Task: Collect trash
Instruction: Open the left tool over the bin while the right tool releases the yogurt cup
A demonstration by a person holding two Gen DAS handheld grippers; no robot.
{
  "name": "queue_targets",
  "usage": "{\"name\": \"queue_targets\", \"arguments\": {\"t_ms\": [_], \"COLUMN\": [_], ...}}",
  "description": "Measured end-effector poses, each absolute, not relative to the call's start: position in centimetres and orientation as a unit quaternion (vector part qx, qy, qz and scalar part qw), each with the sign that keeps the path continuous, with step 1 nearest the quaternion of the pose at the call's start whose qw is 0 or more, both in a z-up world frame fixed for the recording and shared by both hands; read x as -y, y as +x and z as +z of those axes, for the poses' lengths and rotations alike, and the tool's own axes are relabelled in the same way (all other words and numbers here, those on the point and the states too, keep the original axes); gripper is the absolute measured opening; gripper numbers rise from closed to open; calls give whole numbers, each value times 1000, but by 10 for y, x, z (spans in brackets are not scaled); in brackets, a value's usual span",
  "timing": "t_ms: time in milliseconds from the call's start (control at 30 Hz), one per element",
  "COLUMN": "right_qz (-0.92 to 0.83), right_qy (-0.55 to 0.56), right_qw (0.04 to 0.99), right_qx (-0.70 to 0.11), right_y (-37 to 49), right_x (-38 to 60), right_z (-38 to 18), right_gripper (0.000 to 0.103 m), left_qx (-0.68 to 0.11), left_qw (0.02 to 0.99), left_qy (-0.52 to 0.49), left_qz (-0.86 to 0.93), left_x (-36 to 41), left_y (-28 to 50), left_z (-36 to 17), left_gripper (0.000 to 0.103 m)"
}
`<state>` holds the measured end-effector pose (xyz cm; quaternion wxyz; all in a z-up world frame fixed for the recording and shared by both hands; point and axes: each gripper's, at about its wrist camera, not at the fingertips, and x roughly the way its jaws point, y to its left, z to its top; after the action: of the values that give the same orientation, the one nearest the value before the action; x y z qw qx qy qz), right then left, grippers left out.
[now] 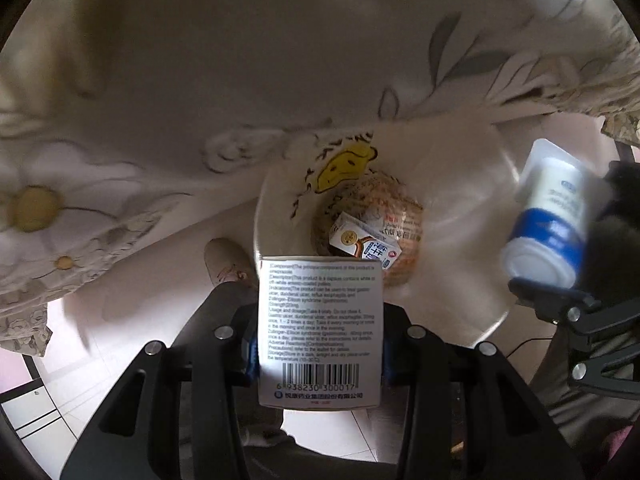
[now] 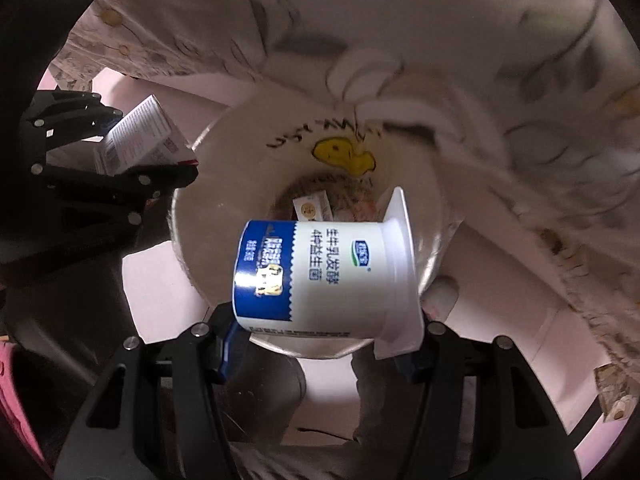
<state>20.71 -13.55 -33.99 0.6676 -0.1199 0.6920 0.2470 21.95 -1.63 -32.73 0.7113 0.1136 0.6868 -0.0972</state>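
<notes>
The left gripper [image 1: 320,364] points straight down. Its jaws are squeezed onto a white medicine box [image 1: 319,332] with a barcode, gripping it by its two narrow sides. The box's long side runs along the way the gripper points. The right gripper [image 2: 320,344] also points down. Its jaws are about half open and closed on a blue and white yogurt cup [image 2: 320,276]. The cup lies on its side between them, with its wide square rim to the right and its blue bottom to the left.

Right under both grippers is a white trash bin [image 1: 460,208] with a yellow cartoon face drawn inside it. It stands on the floor next to a hanging cloth with daisies [image 1: 180,100]. Some trash is already at the bottom: a small milk carton [image 1: 364,244] and a crinkly wrapper [image 1: 404,224].

The thing that matters most is that the open mouth of the bin is below each piece of trash. The medicine box hangs over the near edge of the bin. The yogurt cup hangs over the middle of the hole, so it looks better placed to fall in. Both pieces look ready to be let go, I think. The box may need to move a bit farther over the hole first.
</notes>
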Motion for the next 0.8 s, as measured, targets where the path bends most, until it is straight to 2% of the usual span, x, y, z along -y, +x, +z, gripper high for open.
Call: {"name": "queue_targets", "arguments": {"t_ms": [300, 733, 800], "right_qz": [231, 217, 213], "right_qy": [-107, -98, -101], "right_qw": [644, 622, 617], "right_qx": [-722, -746, -751], "right_y": [213, 211, 212], "right_x": [137, 125, 124], "right_z": [-386, -424, -430], "right_gripper": [60, 61, 61], "left_qx": [-713, -737, -740], "left_qw": [687, 665, 662], "left_qy": [99, 73, 74], "left_qz": [-97, -94, -90], "left_x": [25, 30, 31], "left_y": [230, 243, 244], "left_z": [-366, -406, -410], "left_gripper": [45, 45, 51]}}
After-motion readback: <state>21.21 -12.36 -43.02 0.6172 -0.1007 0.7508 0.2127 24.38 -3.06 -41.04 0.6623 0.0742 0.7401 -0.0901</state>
